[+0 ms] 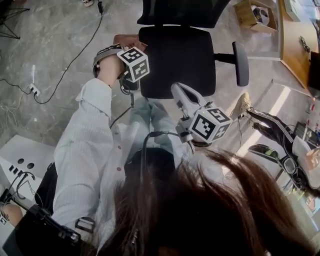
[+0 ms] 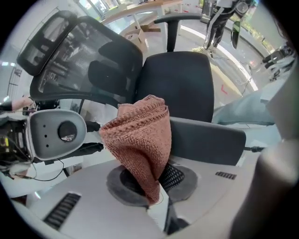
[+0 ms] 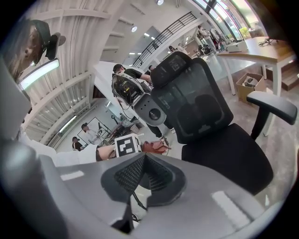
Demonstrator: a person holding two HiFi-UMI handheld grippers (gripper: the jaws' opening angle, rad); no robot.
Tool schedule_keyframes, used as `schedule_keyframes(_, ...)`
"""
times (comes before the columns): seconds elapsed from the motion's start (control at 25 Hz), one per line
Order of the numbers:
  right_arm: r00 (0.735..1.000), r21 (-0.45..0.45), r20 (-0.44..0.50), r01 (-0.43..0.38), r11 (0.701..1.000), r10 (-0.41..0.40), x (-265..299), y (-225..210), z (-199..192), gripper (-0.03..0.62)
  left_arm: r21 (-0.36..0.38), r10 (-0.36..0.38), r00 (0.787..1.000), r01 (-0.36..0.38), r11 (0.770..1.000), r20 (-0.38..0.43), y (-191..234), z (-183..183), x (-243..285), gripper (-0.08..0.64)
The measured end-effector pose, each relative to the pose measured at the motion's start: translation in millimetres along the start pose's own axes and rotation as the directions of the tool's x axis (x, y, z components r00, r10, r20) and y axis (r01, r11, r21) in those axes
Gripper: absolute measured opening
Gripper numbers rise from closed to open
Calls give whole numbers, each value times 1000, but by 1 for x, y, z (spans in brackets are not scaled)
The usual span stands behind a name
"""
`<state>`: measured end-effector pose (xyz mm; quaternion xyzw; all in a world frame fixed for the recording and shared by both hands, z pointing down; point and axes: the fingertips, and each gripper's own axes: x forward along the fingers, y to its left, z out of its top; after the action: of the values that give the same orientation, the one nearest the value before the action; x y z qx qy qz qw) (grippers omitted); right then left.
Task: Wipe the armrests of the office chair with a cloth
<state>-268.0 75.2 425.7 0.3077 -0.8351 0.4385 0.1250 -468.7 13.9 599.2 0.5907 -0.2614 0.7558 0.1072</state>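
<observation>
Two grippers and one cloth are shown. The rust-coloured cloth (image 2: 140, 140) stands bunched and folded out of your left gripper (image 2: 156, 198), whose jaws are pressed together on its lower end. Just behind the cloth lies the dark pad of one armrest (image 2: 210, 140) of the office chair (image 1: 177, 60). Whether the cloth touches that pad cannot be told. In the head view the cloth sits at the chair's side toward the picture's left, with your left gripper's marker cube (image 1: 134, 62) above it.

The other armrest (image 1: 241, 62) is on the far side of the seat, well apart from both grippers. The mesh backrest (image 3: 191, 98) rises beyond the seat.

Your right gripper (image 3: 142, 175) hangs in front of the seat's near edge. Its jaws are closed with nothing between them, and they touch nothing.

Round about, a black cable (image 1: 70, 62) trails over the grey floor. A cardboard box (image 1: 250, 14) stands beside a wooden desk (image 1: 295, 50).
</observation>
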Motion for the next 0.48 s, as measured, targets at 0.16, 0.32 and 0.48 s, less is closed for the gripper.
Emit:
schedule_keyframes(0.16, 1000, -3, 15, -15, 1000, 15, -6, 2, 6, 2, 45, -3, 1000, 3, 999, -12, -40, -9, -15, 46)
schedule_keyframes(0.32, 999, -2, 35, -26, 1000, 26, -10, 7, 15, 2, 14, -86, 996, 86, 996, 26, -89, -19, -34, 46)
schedule_keyframes(0.48, 997, 7, 66, -33, 999, 32, -14, 8, 28, 2, -69, -142, 986, 148, 987, 86, -126, -27, -47, 46)
